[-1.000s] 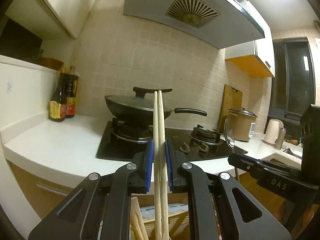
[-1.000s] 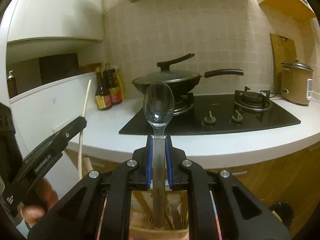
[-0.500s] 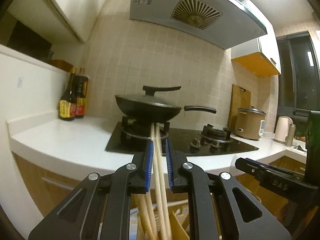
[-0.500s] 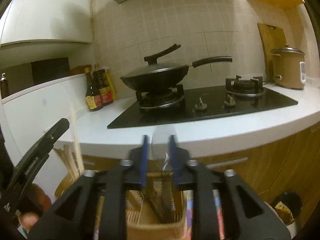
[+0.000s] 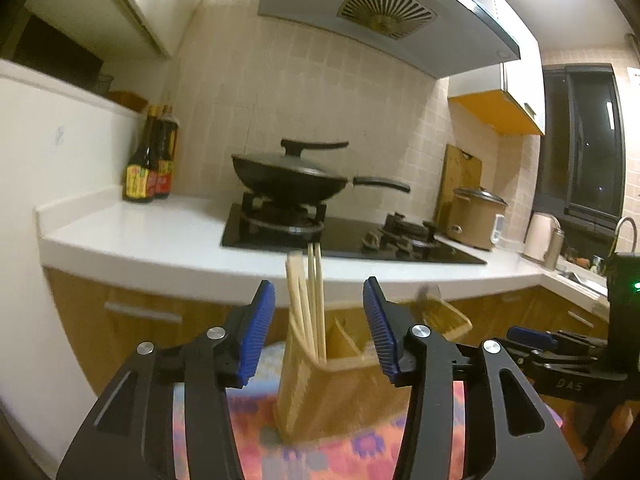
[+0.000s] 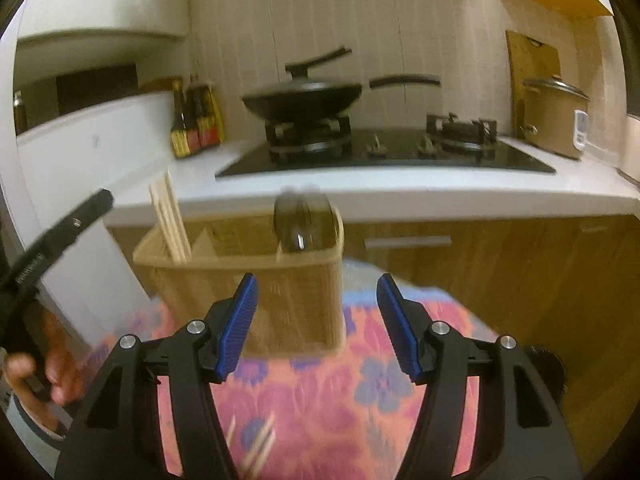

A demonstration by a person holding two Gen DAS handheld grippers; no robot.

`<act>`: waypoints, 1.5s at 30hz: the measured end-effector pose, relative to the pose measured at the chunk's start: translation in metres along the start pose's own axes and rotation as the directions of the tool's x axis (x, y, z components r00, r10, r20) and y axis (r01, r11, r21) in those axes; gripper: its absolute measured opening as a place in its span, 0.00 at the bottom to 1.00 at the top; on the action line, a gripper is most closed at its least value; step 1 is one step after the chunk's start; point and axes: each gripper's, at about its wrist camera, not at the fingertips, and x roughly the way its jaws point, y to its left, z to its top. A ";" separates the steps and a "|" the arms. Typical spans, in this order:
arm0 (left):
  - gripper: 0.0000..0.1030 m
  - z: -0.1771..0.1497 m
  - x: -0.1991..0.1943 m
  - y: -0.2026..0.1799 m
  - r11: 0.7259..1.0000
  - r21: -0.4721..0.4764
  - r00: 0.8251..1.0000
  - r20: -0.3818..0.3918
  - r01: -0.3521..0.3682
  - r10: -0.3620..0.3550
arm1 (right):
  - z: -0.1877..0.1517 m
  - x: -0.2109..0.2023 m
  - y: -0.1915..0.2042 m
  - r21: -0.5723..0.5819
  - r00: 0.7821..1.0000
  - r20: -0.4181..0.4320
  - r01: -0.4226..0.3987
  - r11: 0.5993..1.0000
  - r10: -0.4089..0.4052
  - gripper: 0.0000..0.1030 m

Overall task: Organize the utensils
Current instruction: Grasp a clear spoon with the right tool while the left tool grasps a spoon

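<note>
Right wrist view: loose chopsticks (image 6: 256, 446) lie on the floral surface (image 6: 320, 392) just near of the right gripper (image 6: 318, 320), both grippers' jaws open and empty, basket (image 6: 240, 280) beyond.

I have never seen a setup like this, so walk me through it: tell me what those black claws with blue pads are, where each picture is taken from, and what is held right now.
Each claw is a hand-held two-finger gripper; a person squeezes one in each hand. A fisheye camera rides on each, looking out along its fingers. One picture comes from the left gripper, the other from the right gripper. Both stand open and hold nothing. Ahead, on a flowered cloth, stands a woven utensil basket. Chopsticks stand in one end of it, spoons in the other. More chopsticks, blurred, lie on the cloth. Behind is a counter with a wok.
</note>
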 end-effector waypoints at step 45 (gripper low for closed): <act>0.45 -0.157 -0.036 -0.050 0.990 0.088 0.761 -0.648 0.107 -0.025 | -0.157 -0.022 0.055 -0.052 0.887 -0.461 -0.025 0.998 -0.002 0.28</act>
